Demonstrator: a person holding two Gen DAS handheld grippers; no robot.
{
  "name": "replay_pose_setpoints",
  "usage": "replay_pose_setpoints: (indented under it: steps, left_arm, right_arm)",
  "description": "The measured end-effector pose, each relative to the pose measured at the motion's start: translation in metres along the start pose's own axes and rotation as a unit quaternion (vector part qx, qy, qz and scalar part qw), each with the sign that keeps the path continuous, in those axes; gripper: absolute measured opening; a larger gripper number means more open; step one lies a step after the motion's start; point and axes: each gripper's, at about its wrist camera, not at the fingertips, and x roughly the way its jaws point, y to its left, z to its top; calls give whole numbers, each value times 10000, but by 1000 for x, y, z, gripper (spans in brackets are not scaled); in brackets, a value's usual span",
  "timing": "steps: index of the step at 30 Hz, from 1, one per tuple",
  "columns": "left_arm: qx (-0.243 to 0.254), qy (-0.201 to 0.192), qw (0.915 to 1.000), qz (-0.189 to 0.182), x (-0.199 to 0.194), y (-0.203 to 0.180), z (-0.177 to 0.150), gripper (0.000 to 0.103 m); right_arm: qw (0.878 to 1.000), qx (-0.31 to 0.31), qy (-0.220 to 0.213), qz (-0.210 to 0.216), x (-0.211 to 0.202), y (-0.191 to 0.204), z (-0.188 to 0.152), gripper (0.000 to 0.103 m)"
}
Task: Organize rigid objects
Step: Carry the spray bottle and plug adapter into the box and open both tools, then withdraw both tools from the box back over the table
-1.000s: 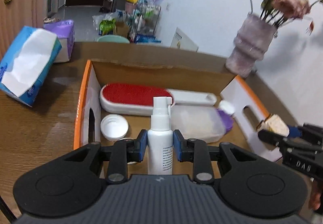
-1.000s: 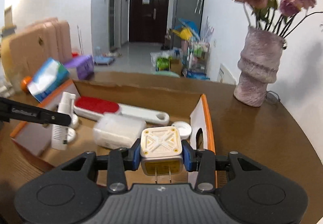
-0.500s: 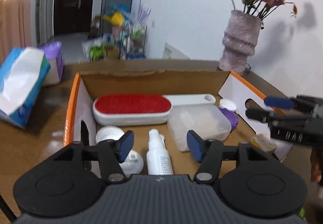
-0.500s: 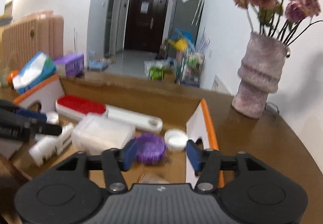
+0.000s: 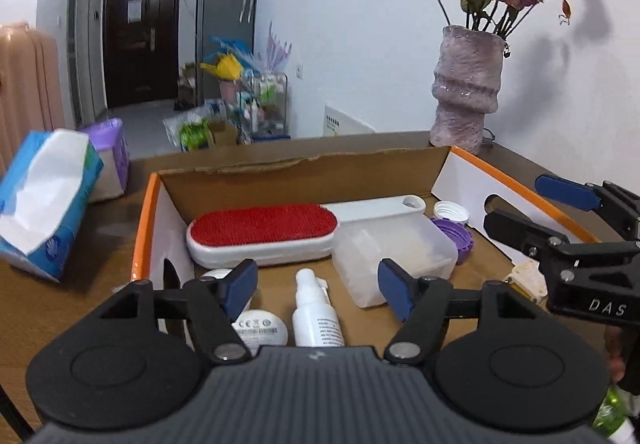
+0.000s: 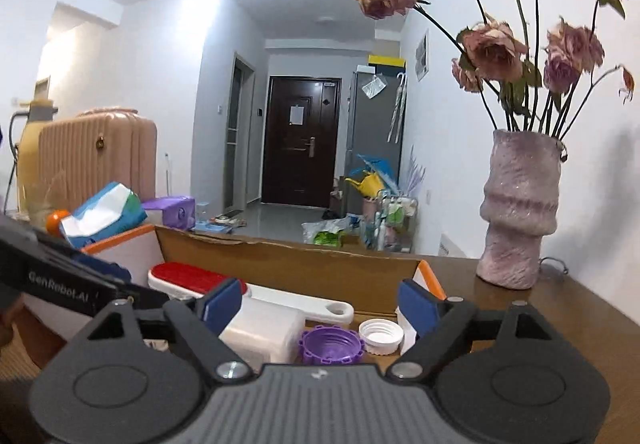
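An open cardboard box (image 5: 304,170) with orange-edged flaps holds a red lint brush (image 5: 262,234), a clear plastic tub (image 5: 394,252), a purple cap (image 5: 460,238), a white cap (image 5: 450,210), a round white puck (image 5: 260,328), a white spray bottle (image 5: 316,316) lying flat and a cream plug adapter (image 5: 526,278). My left gripper (image 5: 318,286) is open and empty above the bottle. My right gripper (image 6: 320,304) is open and empty above the purple cap (image 6: 332,344); it shows at the right of the left wrist view (image 5: 560,212), above the adapter.
A blue tissue pack (image 5: 46,200) and a purple tissue box (image 5: 110,160) lie left of the box on the wooden table (image 6: 580,308). A pink vase of dried roses (image 6: 520,212) stands at the back right. A pink suitcase (image 6: 96,160) stands far left.
Both grippers opened and pulled back upward. The left let go of the spray bottle, which now lies flat in the box. The right let go of the plug adapter, now in the box.
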Motion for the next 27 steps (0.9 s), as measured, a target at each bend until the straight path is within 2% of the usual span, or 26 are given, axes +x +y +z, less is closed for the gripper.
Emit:
replay_pose_setpoints:
  steps: [4, 9, 12, 16, 17, 19, 21, 24, 27]
  left_arm:
    - [152, -728, 9969, 251, -9, -7, -11, 79]
    - [370, -943, 9937, 482, -10, -17, -16, 84]
    - [343, -796, 9949, 508, -8, -19, -13, 87]
    - [183, -224, 9978, 601, -3, -19, -6, 87]
    - [227, -148, 9979, 594, -5, -19, -6, 87]
    - [410, -152, 9958, 805, -15, -26, -5, 88]
    - [418, -138, 9951, 886, -37, -32, -8, 89]
    - [190, -25, 9978, 639, -79, -32, -12, 93]
    - [156, -196, 9970, 729, -122, -35, -24, 95]
  right_arm:
    - [9995, -165, -269, -66, -7, 3, -1, 85]
    - [9988, -116, -435, -217, -10, -4, 0, 86]
    - [9978, -45, -560, -351, -14, -8, 1, 86]
    - [9974, 105, -614, -360, -15, -14, 4, 86]
    - [9975, 99, -599, -350, -14, -14, 5, 86]
    - [9981, 84, -476, -387, -12, -13, 7, 86]
    - [9990, 179, -317, -269, -15, -12, 15, 86]
    - [9992, 322, 68, -216, -31, -8, 26, 87]
    - [9992, 213, 310, -96, -63, 3, 30, 88]
